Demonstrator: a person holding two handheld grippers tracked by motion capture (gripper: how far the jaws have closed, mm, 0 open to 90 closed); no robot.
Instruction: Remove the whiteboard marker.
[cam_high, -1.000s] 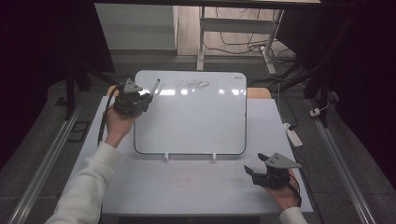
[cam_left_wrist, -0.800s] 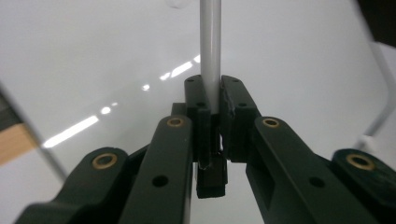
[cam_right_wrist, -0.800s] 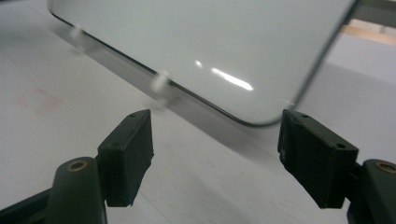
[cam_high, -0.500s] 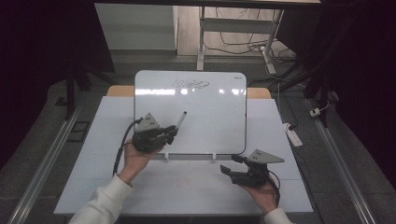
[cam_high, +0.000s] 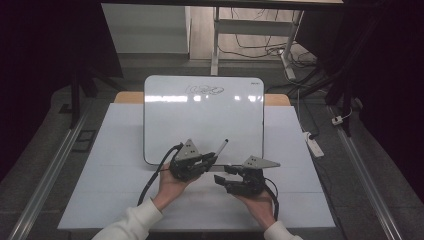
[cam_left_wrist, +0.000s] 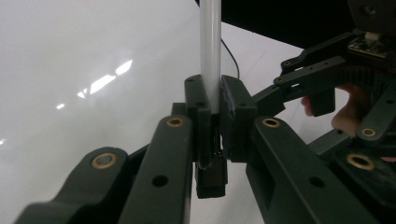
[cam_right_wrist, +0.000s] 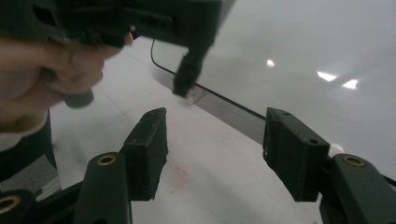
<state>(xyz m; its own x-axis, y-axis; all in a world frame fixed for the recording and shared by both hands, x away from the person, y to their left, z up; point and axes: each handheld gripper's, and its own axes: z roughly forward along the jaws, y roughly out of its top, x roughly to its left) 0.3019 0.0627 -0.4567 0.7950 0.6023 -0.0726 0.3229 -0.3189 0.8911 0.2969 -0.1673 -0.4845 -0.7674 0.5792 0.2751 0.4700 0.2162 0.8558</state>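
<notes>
With my left gripper (cam_high: 212, 159) clamped on the marker (cam_high: 220, 148) at lower centre, my empty right gripper (cam_high: 221, 175), its jaws just narrowing, should square up on the marker's black cap (cam_left_wrist: 212, 175) before pulling.

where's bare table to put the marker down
Bare strips of table lie left of the whiteboard and right of it, toward the power strip. The front middle is crowded: the left gripper holding the marker sits close beside the right gripper.
</notes>
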